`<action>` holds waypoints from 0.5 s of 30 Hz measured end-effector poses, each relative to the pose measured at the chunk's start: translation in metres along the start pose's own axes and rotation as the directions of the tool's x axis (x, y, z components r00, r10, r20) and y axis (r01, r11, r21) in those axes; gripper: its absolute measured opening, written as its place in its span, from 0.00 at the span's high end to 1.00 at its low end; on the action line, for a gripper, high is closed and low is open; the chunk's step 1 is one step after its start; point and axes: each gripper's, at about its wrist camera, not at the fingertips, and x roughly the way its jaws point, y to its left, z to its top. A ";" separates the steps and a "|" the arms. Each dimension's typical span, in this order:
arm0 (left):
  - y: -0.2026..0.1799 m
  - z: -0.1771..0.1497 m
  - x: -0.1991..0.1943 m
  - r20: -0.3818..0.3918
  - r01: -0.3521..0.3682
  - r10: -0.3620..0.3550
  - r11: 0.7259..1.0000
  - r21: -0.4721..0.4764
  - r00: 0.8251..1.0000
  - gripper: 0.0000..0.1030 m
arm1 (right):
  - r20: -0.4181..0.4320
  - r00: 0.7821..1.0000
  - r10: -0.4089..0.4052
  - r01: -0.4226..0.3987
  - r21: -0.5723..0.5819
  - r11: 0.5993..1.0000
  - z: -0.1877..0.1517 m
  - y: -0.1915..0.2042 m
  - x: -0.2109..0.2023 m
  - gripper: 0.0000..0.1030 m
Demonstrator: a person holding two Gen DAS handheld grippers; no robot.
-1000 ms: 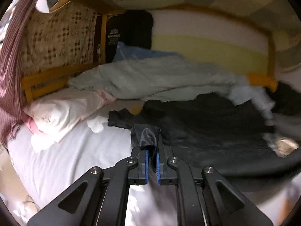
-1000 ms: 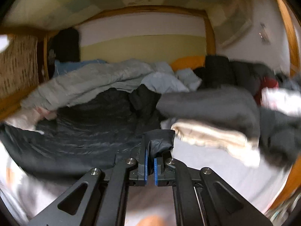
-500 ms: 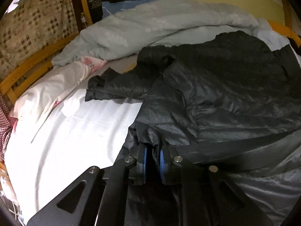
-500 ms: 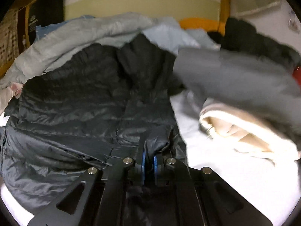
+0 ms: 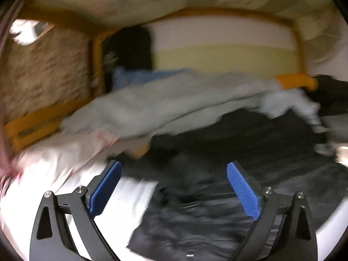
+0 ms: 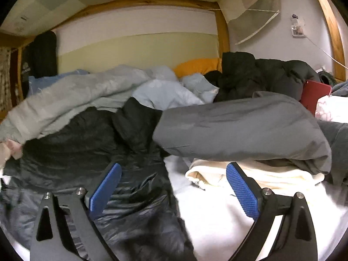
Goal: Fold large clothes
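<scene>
Left wrist view: my left gripper (image 5: 173, 192) and right gripper (image 6: 173, 192) have just sprung wide, empty. I see the black jacket (image 6: 91, 148) spread on the bed (image 6: 217, 213), near-left; folding hardly begun, I judge.

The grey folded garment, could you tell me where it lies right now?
In the right wrist view the grey folded garment lies right of centre on a cream garment, beside the black down jacket.

Black quilted jacket (image 6: 87, 143); white bedsheet (image 6: 217, 213); pale grey-green duvet (image 6: 71, 100); grey folded garment (image 6: 243, 128) over cream one (image 6: 261, 176); orange pillow (image 6: 198, 65); red item (image 6: 315, 93); blue gripper pads (image 6: 242, 190); blurred brown, possibly checked, curtain (image 5: 45, 71).
</scene>
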 end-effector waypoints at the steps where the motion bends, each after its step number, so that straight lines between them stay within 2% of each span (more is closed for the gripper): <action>1: -0.008 0.006 -0.006 -0.005 0.032 -0.032 0.999 0.023 0.999 0.06 | -0.015 0.999 0.033 -0.034 -0.012 0.999 -0.001 0.007 -0.007 0.00; 2: -0.017 0.010 -0.009 -0.041 0.092 -0.090 0.995 0.039 0.995 0.06 | -0.035 0.998 0.061 -0.062 -0.033 0.998 -0.002 0.016 -0.012 0.00; 3: -0.025 0.011 -0.009 -0.087 0.160 -0.156 0.987 0.034 0.984 0.06 | -0.063 0.991 0.122 -0.126 -0.072 0.989 -0.005 0.030 -0.018 0.00; 4: -0.032 0.008 -0.005 -0.141 0.224 -0.221 0.975 0.007 0.965 0.06 | -0.095 0.977 0.191 -0.202 -0.117 0.972 -0.010 0.045 -0.023 0.00; 6: -0.044 -0.004 0.007 -0.236 0.319 -0.327 0.945 -0.072 0.915 0.06 | -0.166 0.955 0.246 -0.275 -0.183 0.944 -0.021 0.070 -0.023 0.00; 7: -0.052 -0.013 0.017 -0.287 0.359 -0.376 0.927 -0.110 0.881 0.06 | -0.209 0.945 0.252 -0.294 -0.200 0.935 -0.030 0.081 -0.019 0.00; 8: -0.062 -0.025 0.026 -0.337 0.375 -0.397 0.918 -0.130 0.854 0.07 | -0.242 0.935 0.259 -0.310 -0.205 0.928 -0.038 0.088 -0.014 0.00; 10: -0.082 -0.044 0.045 -0.423 0.386 -0.394 0.916 -0.109 0.816 0.13 | -0.354 0.886 0.299 -0.381 -0.191 0.904 -0.058 0.098 0.004 0.00; 11: -0.090 -0.053 0.056 -0.456 0.388 -0.383 0.918 -0.088 0.803 0.16 | -0.393 0.865 0.311 -0.404 -0.181 0.897 -0.065 0.100 0.011 0.00; 12: -0.096 -0.060 0.066 -0.471 0.366 -0.353 0.928 -0.069 0.808 0.16 | -0.413 0.861 0.296 -0.399 -0.187 0.898 -0.072 0.102 0.016 0.00; 15: -0.105 -0.075 0.089 -0.491 0.298 -0.272 0.954 -0.028 0.828 0.16 | -0.393 0.896 0.206 -0.322 -0.255 0.912 -0.083 0.099 0.030 0.00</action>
